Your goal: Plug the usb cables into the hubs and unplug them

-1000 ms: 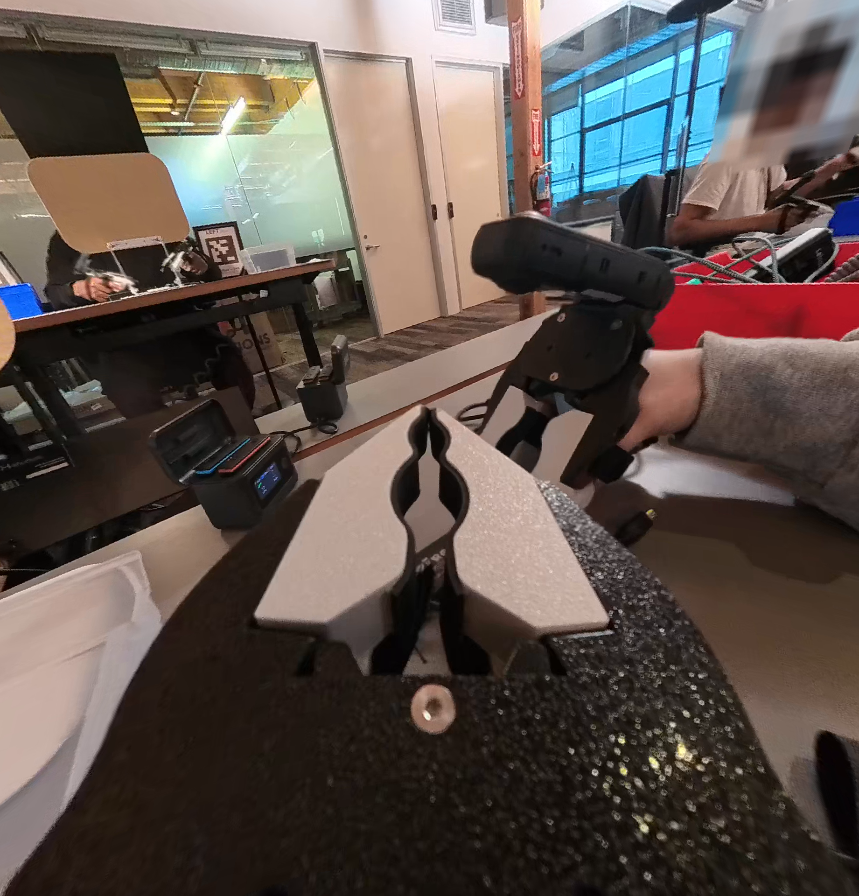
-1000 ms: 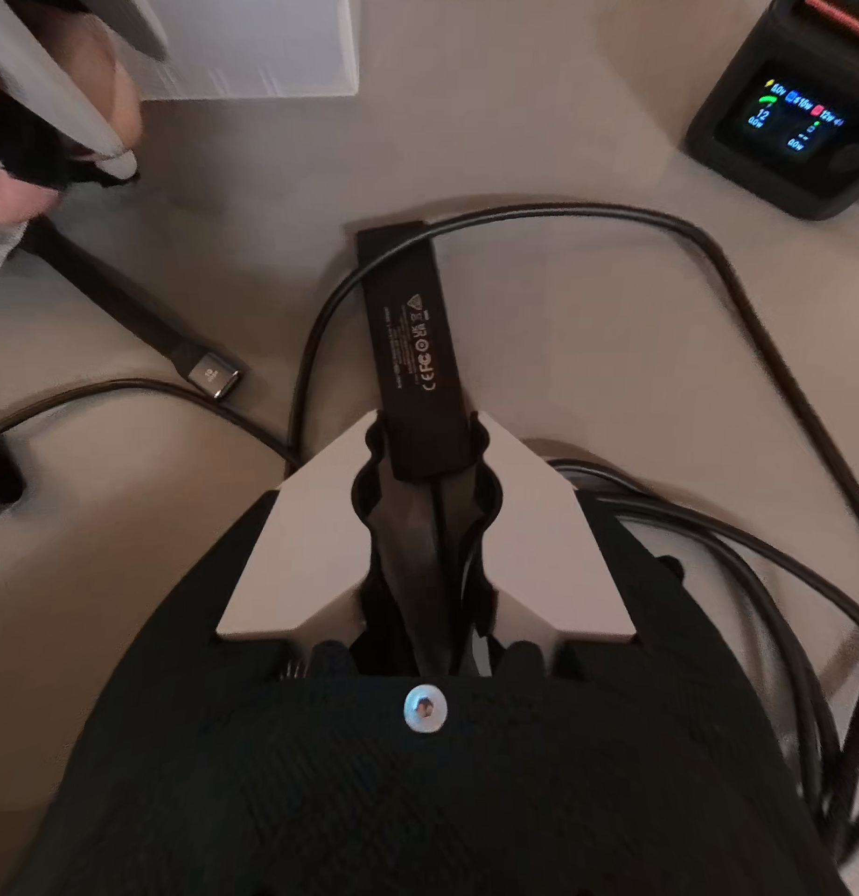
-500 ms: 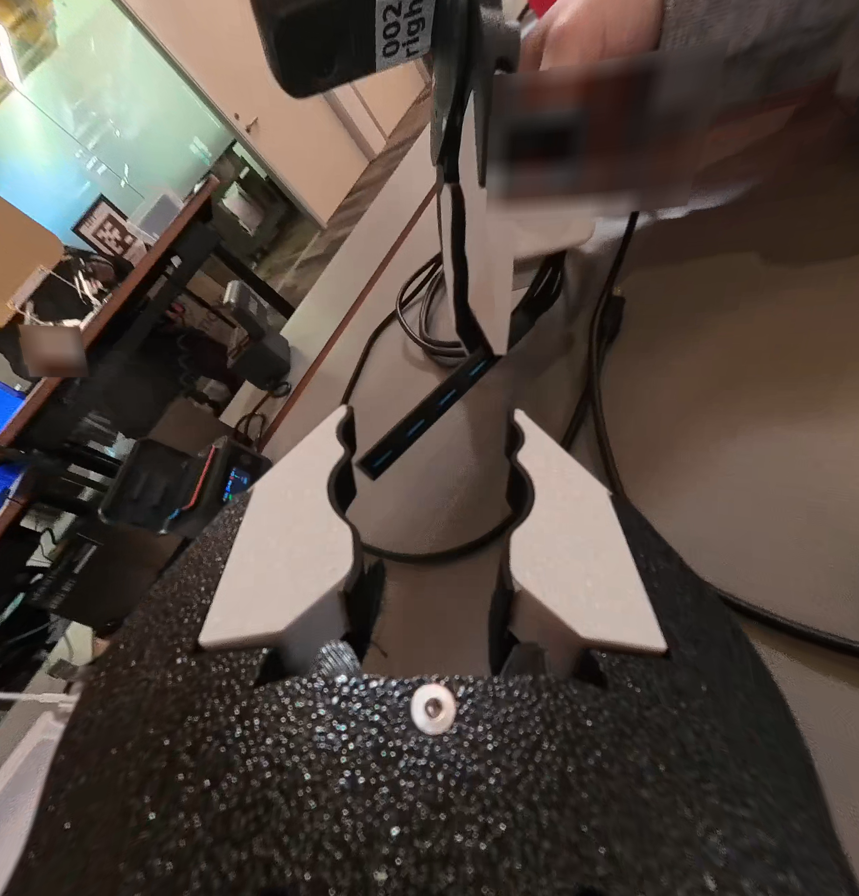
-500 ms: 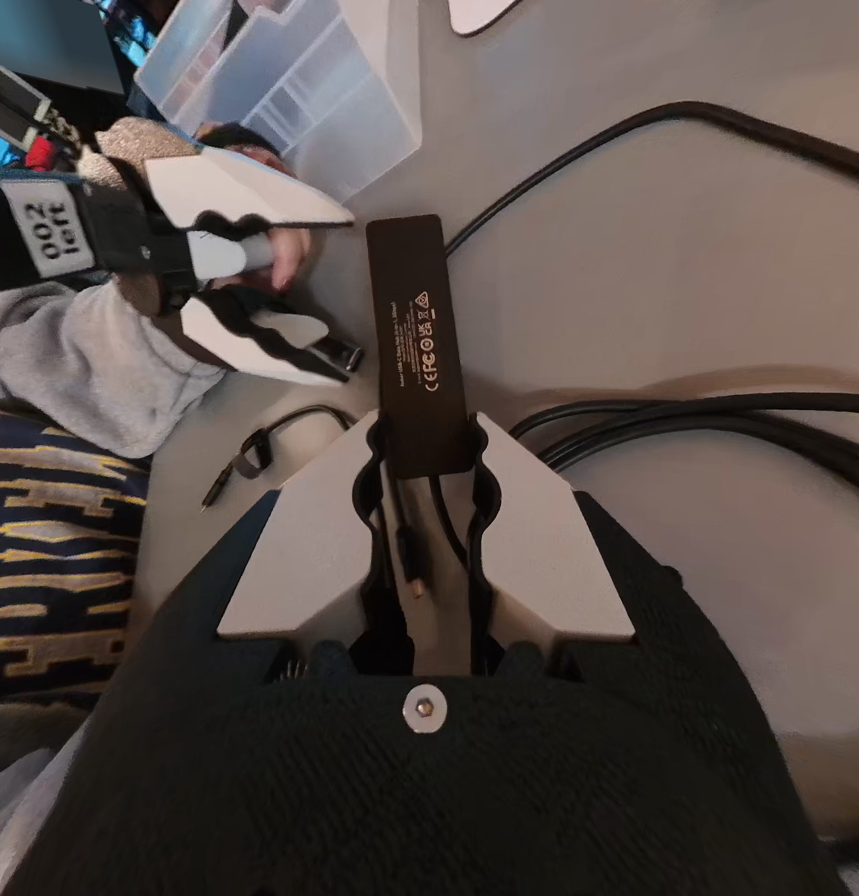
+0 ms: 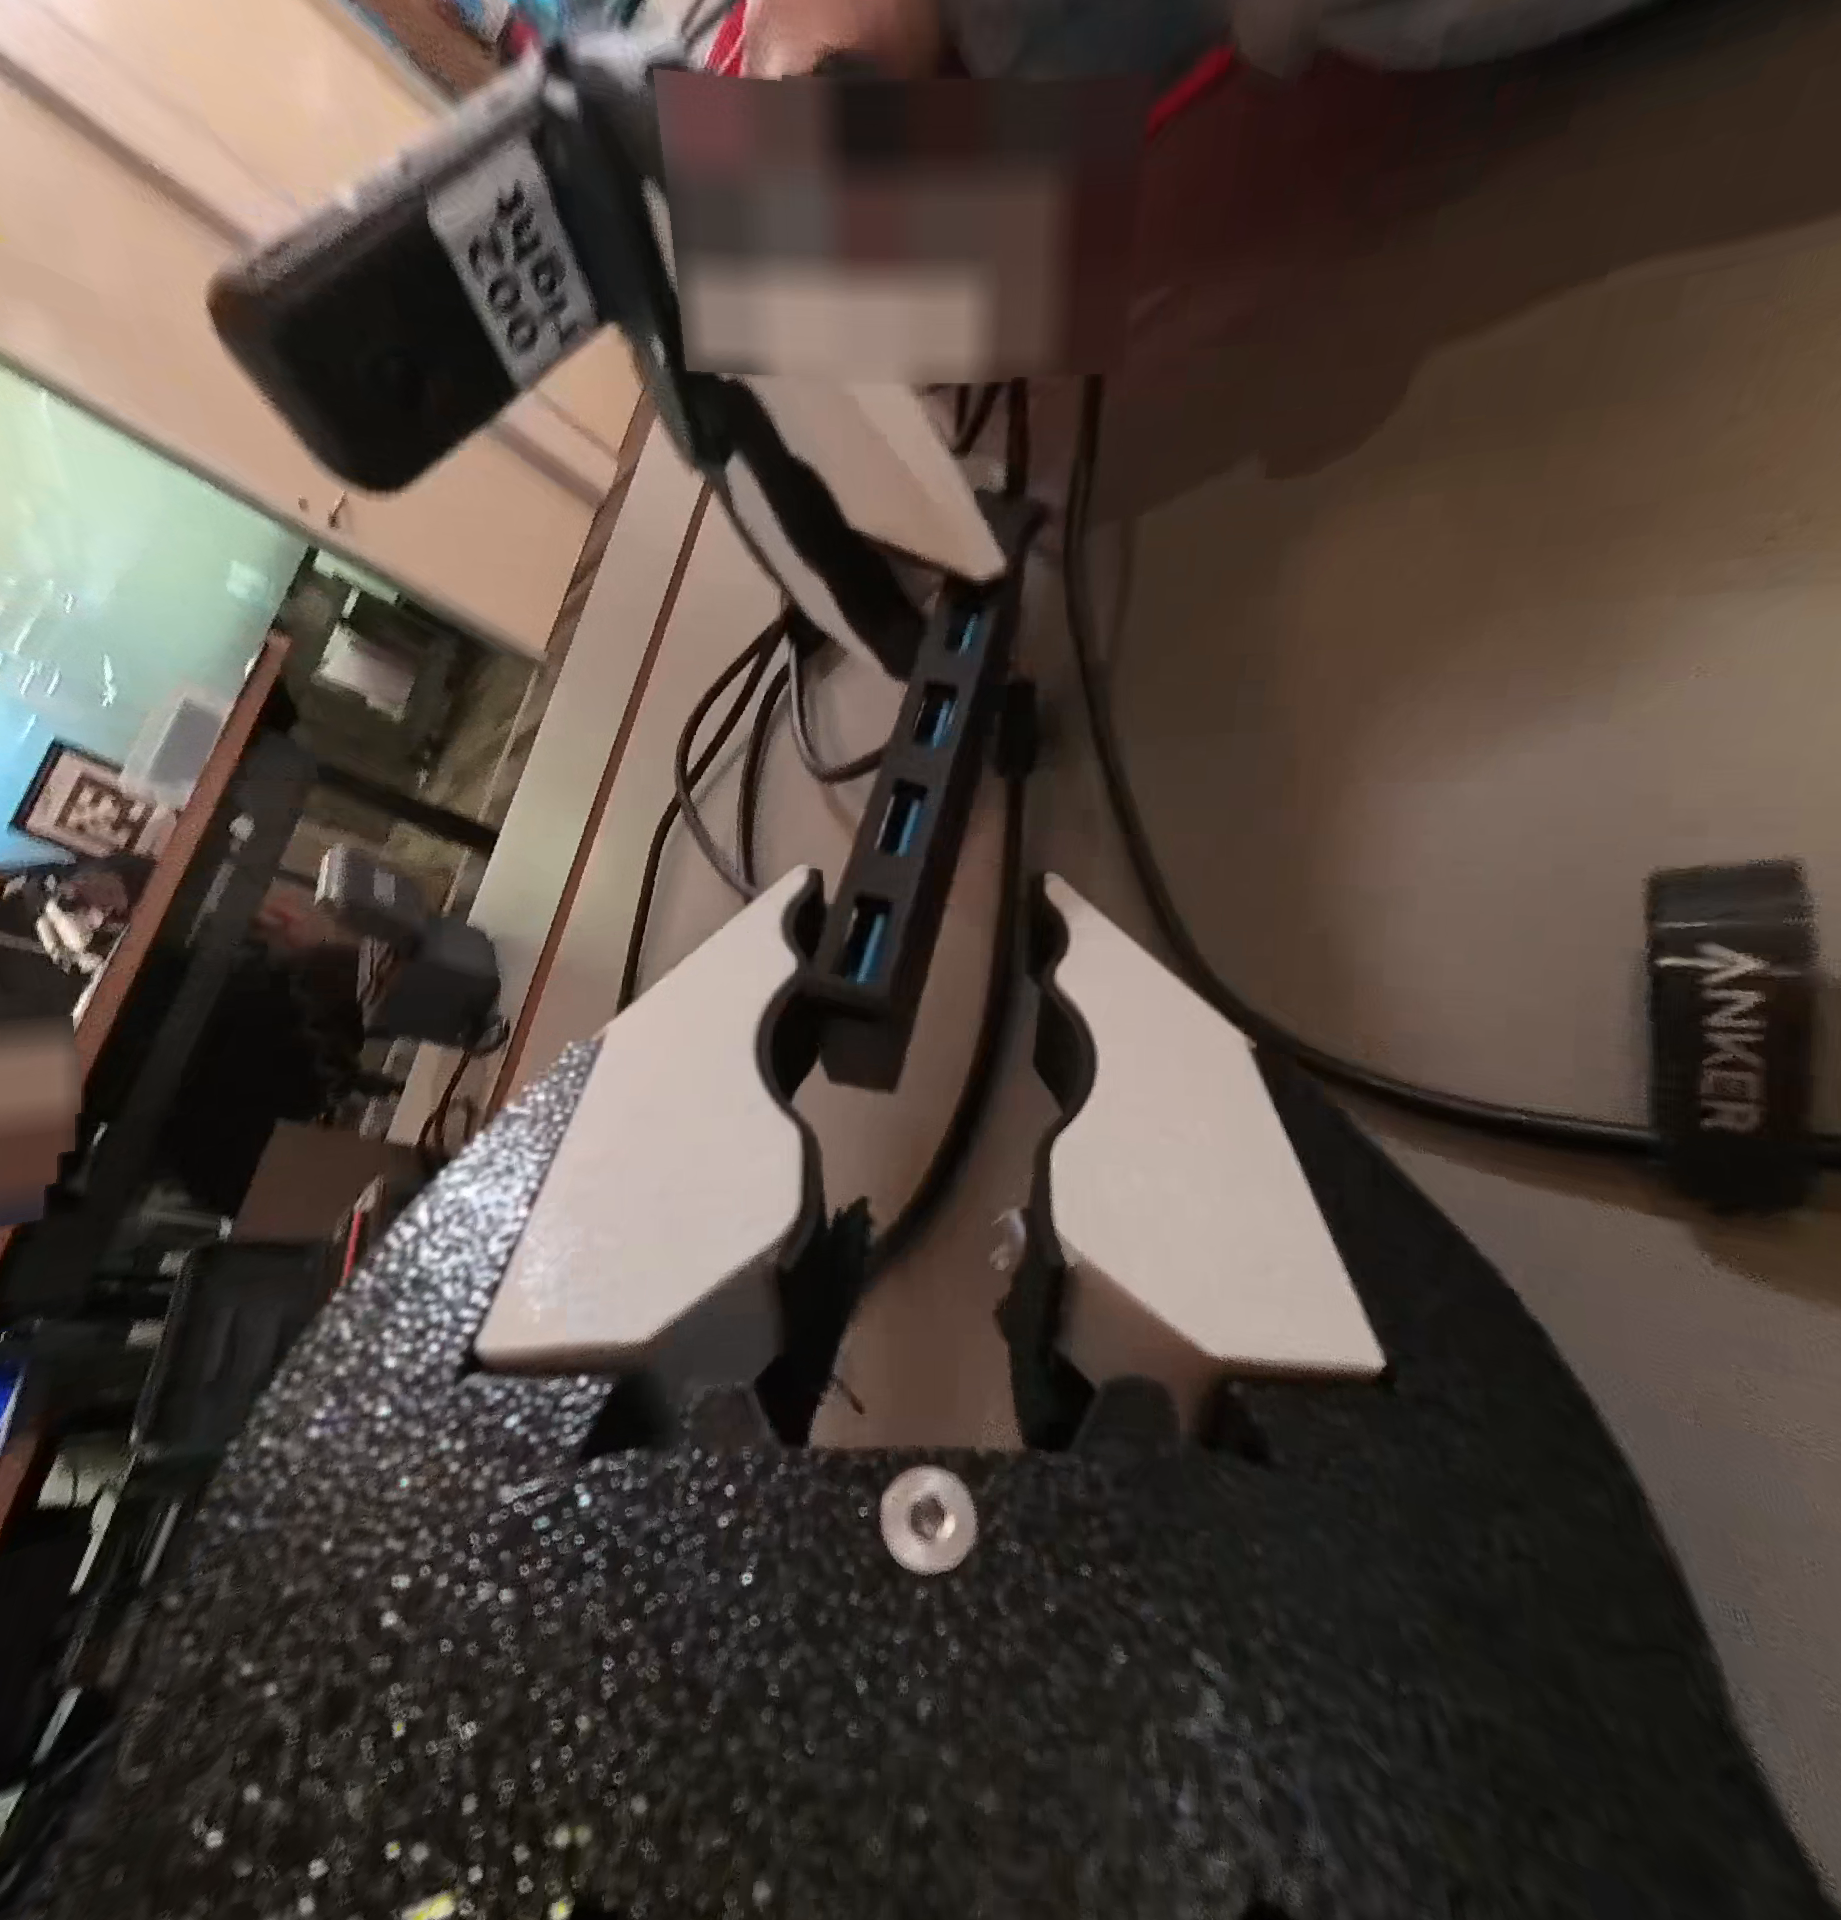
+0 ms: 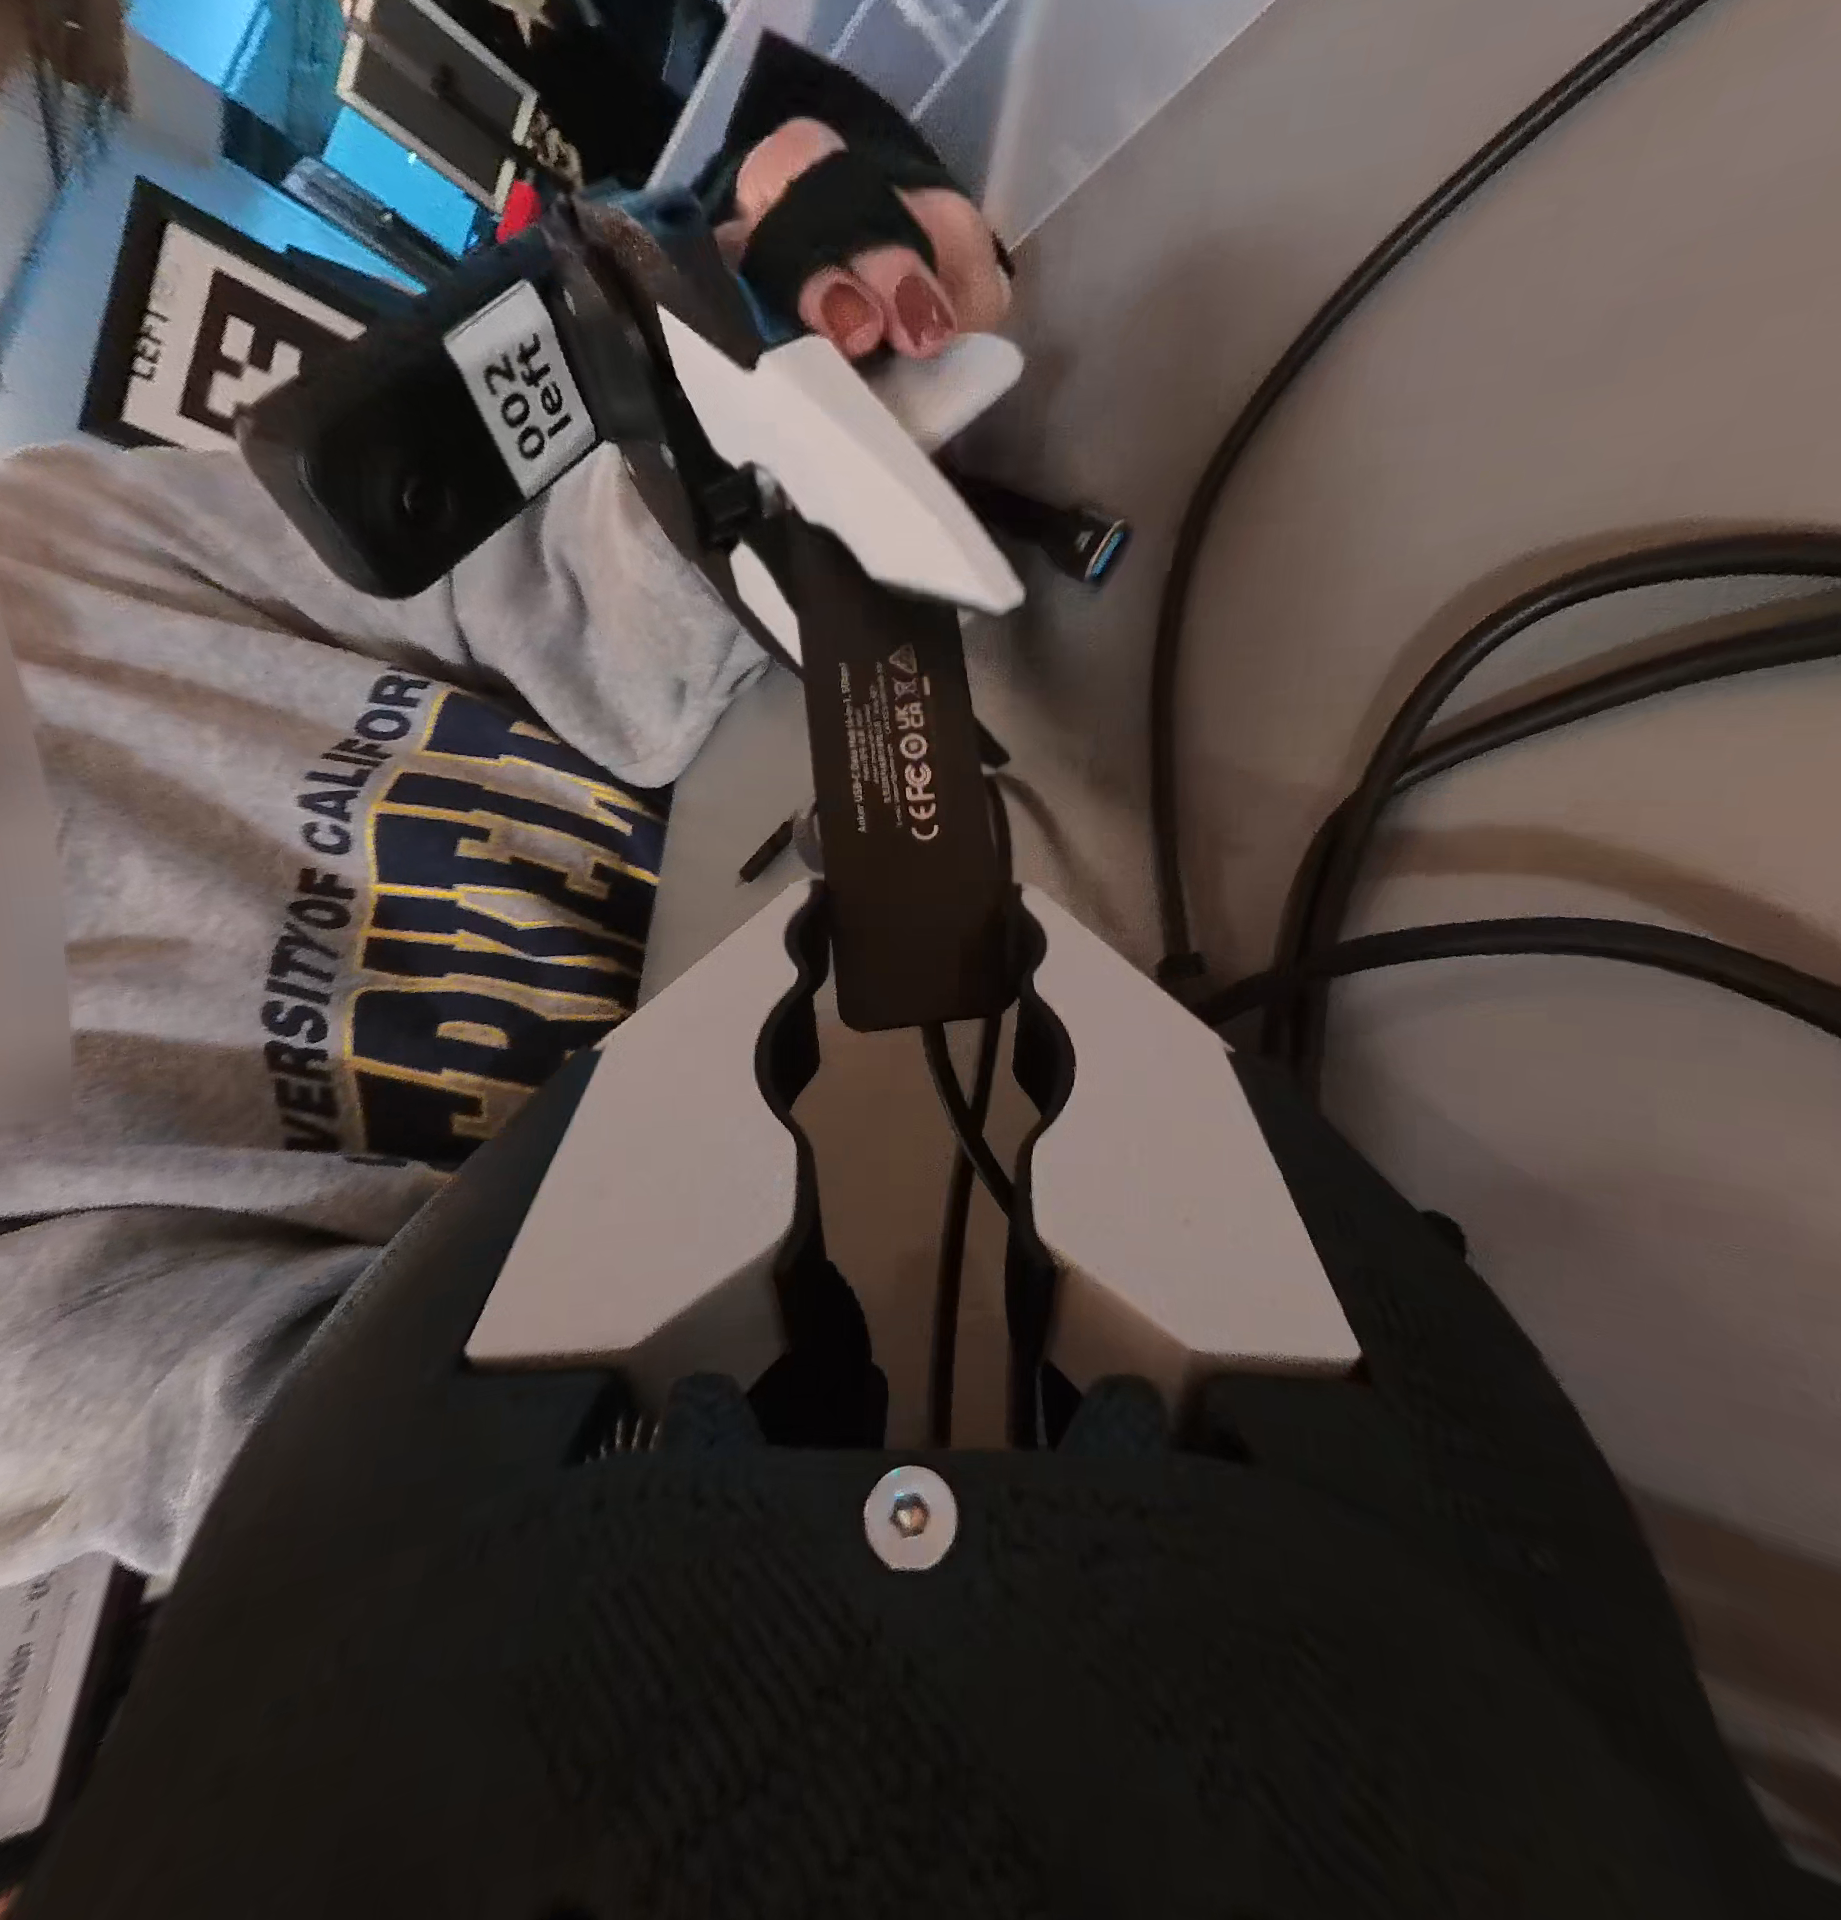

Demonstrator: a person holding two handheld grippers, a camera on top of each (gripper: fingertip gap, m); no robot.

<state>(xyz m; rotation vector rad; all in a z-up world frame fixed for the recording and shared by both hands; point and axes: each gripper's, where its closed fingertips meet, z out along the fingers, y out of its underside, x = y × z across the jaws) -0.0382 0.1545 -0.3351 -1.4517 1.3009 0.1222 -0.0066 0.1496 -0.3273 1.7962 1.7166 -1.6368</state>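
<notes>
Right gripper (image 6: 916, 966): jaws clenched on the near end of the USB hub (image 6: 900, 821), its printed underside facing the camera.
Hub lead: two thin black cords run from the hub's near end back between the right gripper's fingers (image 6: 687, 1174).
Left gripper (image 5: 921, 961): jaws released and spread, the hub's free end lying between the tips, close against the left finger (image 5: 667, 1164); whether they touch I cannot tell.
USB hub, left wrist view (image 5: 911, 831): held above the tabletop (image 5: 1467, 727), a row of blue ports showing along its edge.
Loose plug (image 6: 1087, 540): a black cable end with a blue-tongued connector lies on the tabletop just past the left gripper.
Cables (image 6: 1415, 748): several thick black ones curve across the tabletop to the right.
Strap (image 5: 1731, 1029): a black band wrapped round a cable farther right.
</notes>
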